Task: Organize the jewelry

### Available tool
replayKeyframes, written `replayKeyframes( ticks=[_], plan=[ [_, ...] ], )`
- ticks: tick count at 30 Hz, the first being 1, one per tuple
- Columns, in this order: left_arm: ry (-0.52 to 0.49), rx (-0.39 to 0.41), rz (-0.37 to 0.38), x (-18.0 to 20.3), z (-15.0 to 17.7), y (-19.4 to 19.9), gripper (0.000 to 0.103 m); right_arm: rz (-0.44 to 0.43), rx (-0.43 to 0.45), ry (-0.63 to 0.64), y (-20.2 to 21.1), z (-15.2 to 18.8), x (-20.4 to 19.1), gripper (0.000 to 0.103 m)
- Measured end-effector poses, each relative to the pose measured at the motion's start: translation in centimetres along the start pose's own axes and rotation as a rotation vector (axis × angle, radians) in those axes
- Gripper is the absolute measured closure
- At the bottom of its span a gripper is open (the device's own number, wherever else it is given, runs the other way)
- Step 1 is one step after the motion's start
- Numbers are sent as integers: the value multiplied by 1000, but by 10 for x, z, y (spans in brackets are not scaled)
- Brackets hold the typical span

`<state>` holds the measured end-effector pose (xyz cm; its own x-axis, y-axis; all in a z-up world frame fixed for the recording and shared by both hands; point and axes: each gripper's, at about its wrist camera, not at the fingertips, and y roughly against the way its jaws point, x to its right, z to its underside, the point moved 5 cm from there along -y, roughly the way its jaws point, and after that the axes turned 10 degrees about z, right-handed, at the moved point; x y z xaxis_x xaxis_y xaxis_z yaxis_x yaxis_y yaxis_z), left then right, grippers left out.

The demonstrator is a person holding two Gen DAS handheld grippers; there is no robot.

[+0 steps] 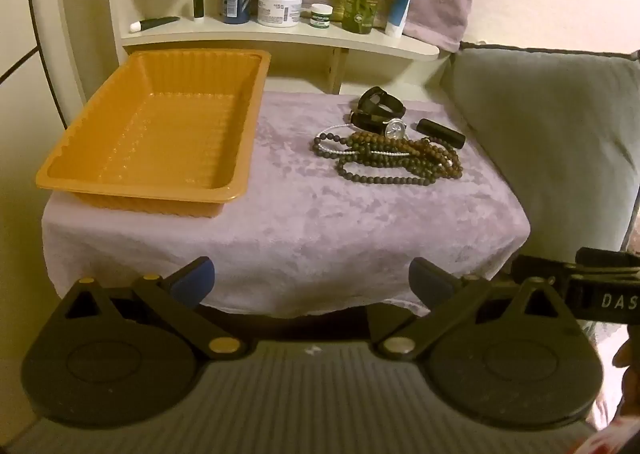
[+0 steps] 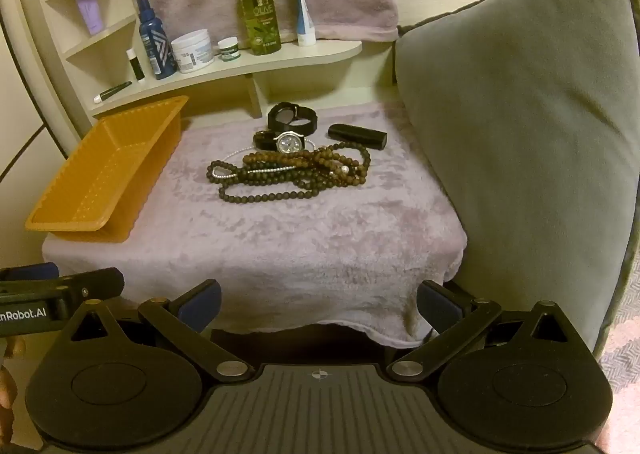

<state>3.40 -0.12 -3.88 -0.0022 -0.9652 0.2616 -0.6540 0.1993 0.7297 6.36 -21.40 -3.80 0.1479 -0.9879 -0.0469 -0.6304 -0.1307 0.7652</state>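
Nothing sorted yet — tray (image 1: pixel 152 125) at 10 o'clock sits empty, beads (image 2: pixel 288 169) and watches (image 2: pixel 290 129) all piled at 1 o'clock. Left gripper (image 1: pixel 312 286) and right gripper (image 2: pixel 318 304) both spread wide, holding nothing.

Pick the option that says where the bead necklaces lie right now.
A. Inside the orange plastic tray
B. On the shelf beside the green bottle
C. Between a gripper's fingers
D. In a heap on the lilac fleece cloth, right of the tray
D: the dark bead necklaces lie heaped on the lilac fleece cloth, right of the empty orange plastic tray.
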Motion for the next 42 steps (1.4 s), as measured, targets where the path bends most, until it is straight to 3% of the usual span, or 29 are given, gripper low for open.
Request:
replayKeyframes(
  ticks=[7, 8, 42],
  plan=[
    [-3, -4, 42, 2, -6, -6, 1, 1, 3, -3, 0, -1, 0, 0],
    [-2, 17, -4, -1, -3, 3, 1, 1, 4, -4, 0, -1, 0, 0],
    [-6, 15, 1, 4, 0, 3, 1, 3, 11, -3, 1, -4, 3, 0]
  ],
)
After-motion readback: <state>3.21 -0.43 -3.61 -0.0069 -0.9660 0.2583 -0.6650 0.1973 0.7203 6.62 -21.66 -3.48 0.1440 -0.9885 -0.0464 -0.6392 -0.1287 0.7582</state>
